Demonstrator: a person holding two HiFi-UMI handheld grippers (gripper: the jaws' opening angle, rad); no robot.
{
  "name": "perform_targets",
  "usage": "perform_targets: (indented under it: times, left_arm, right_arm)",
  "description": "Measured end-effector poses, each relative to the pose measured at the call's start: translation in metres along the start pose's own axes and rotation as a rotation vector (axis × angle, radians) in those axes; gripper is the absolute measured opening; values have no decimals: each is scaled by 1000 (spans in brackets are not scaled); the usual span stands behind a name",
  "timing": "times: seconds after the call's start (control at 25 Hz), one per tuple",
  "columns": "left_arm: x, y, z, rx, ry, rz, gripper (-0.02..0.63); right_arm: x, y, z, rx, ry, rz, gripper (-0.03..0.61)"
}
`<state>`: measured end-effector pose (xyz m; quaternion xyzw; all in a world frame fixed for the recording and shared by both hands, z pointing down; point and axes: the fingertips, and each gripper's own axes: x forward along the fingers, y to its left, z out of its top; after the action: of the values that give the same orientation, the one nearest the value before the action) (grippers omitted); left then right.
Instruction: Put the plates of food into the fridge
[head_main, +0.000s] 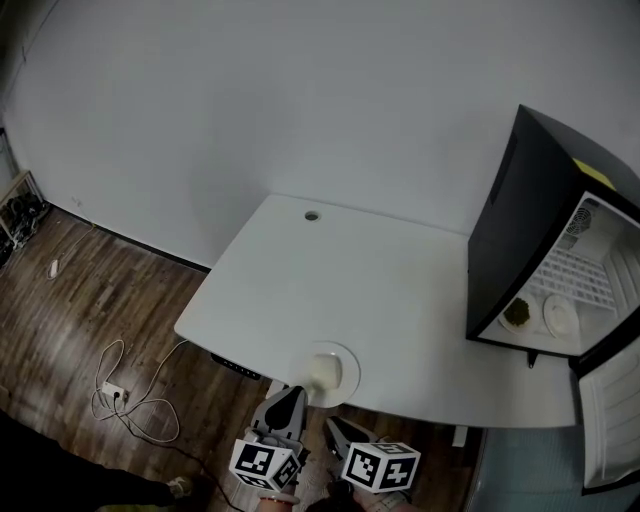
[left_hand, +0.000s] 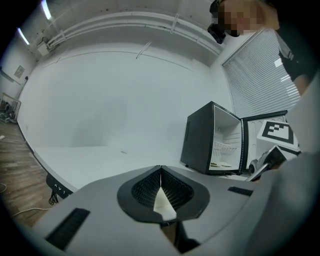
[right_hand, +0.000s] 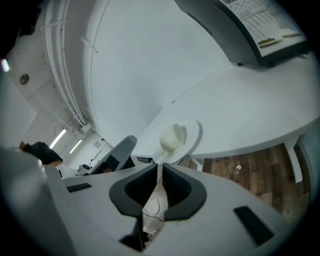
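Plate (head_main: 350, 361) at table (head_main: 350, 280) edge; fridge (head_main: 515, 230) open.
Left gripper (head_main: 293, 394) and right gripper (head_main: 334, 426) both closed, empty, cut off below; pale food (head_main: 324, 373) unidentifiable; fridge door (head_main: 608, 420) cropped.

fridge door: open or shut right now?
Open. The fridge door is swung aside; the head view shows the wire shelf and a plate of greens inside.

left gripper (left_hand: 161, 171) with jaws together faces table (left_hand: 90, 159) and open fridge (left_hand: 200, 137).
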<state>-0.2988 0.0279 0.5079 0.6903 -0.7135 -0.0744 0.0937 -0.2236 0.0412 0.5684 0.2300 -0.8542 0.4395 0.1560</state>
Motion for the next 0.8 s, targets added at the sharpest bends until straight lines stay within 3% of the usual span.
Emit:
perform_targets:
  times: [0.4,0.56,0.8]
  left_arm:
    - [6,15,-3,15,-15,12,8]
    - [6,20,-4,18,-16,15,8]
    - [4,25,-6,7,-11,25,8]
  right_arm:
    - [27,-13,-2,297,-48,10,94]
    - [35,-20,0,431,-81,23,95]
    - [46,-23,6,538,-120,60,95]
